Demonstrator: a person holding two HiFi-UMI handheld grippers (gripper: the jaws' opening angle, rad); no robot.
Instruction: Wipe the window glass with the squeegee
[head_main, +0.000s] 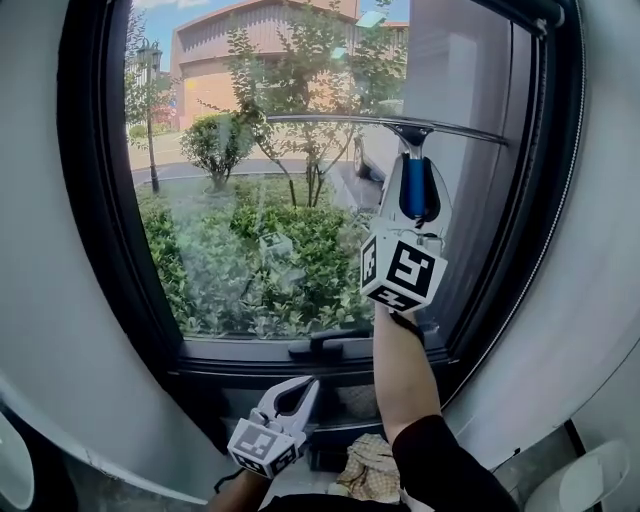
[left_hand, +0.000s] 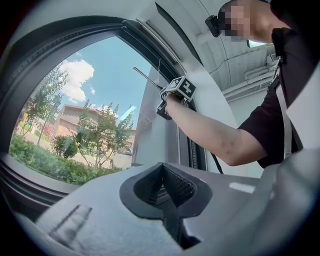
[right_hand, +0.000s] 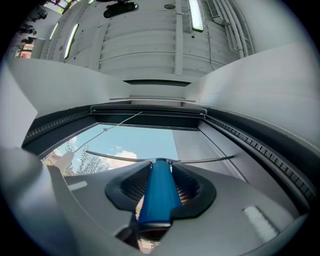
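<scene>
Starting with the head view, the squeegee is seen high on the window glass. Its blade is laid level across the upper right part of the pane, presumably so that a stroke can be drawn downward from there. Its blue handle is clamped in the right gripper, directly below the blade, so that pressure is passed straight to the rubber edge. The left gripper is held low by the sill, clear of the stroke path, above a crumpled cloth.

In the left gripper view, the jaws are met at their tips with nothing between them, and this gripper is judged idle.

In the right gripper view, the jaws are closed firmly on the blue handle. The blade appears pressed to the glass not far beneath the top frame, where a wipe would sensibly be begun.
</scene>
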